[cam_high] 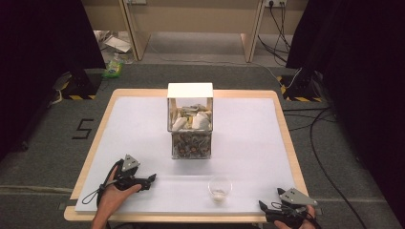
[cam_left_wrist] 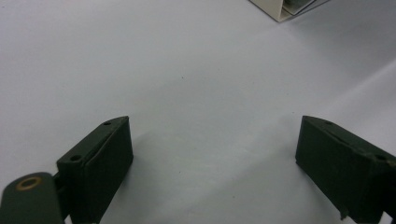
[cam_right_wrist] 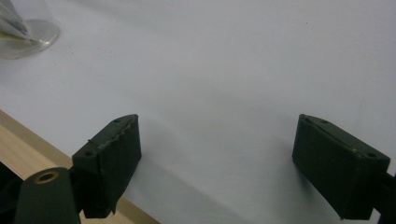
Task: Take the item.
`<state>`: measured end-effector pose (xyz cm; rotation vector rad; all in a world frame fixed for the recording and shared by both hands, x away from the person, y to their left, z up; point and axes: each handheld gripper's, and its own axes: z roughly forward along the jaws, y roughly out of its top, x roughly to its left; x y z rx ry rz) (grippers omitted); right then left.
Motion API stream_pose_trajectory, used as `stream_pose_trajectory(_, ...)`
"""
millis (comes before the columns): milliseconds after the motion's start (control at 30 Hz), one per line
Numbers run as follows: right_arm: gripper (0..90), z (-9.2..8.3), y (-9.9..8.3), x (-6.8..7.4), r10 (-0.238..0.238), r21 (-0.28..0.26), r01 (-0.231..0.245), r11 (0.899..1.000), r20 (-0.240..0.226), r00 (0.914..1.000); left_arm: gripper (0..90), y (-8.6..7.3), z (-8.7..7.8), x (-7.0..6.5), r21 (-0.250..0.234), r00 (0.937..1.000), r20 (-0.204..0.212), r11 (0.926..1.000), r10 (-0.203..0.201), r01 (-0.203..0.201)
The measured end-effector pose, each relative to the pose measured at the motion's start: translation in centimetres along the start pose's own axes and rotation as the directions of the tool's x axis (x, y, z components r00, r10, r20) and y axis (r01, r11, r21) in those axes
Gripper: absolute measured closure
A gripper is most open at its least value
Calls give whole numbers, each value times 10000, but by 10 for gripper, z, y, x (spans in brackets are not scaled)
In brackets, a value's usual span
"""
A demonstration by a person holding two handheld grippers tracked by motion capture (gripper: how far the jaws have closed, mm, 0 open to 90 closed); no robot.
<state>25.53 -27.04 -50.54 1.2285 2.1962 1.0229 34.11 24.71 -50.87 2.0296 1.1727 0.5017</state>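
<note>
Both tongs idle, nothing gripped; left tongs [cam_high: 152, 179] jaws wide apart over bare sheet, front-left of the clear box [cam_high: 190, 121]; right tongs [cam_high: 262, 206] also wide open, at the bench [cam_high: 90, 152] edge front-right of the box. Small glass cup [cam_high: 219, 187] stands in front of the box, slightly right, nearer the right tongs. Looks like the start, before any reach; next move likely right tongs to the cup, closing on its wall without tipping it.
</note>
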Motion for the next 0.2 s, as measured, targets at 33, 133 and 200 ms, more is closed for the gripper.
stream_pose_trajectory(33, 161, 0, 0, 0, -21, 1, 21, 10000, 5, 10000, 103, 0, 0, 0, 1, 10000, -11, 10000, 10, -10)
stream_pose_trajectory(133, 161, 0, 0, 0, -2, -1, 2, 10000, 1, 10000, 103, 0, 0, 0, -3, 10000, -18, 10000, 10, -10)
stream_pose_trajectory(200, 161, 0, 0, 0, -21, 0, 21, 10000, 2, 10000, 103, 0, 0, 0, -1, 10000, -26, 10000, 16, -16)
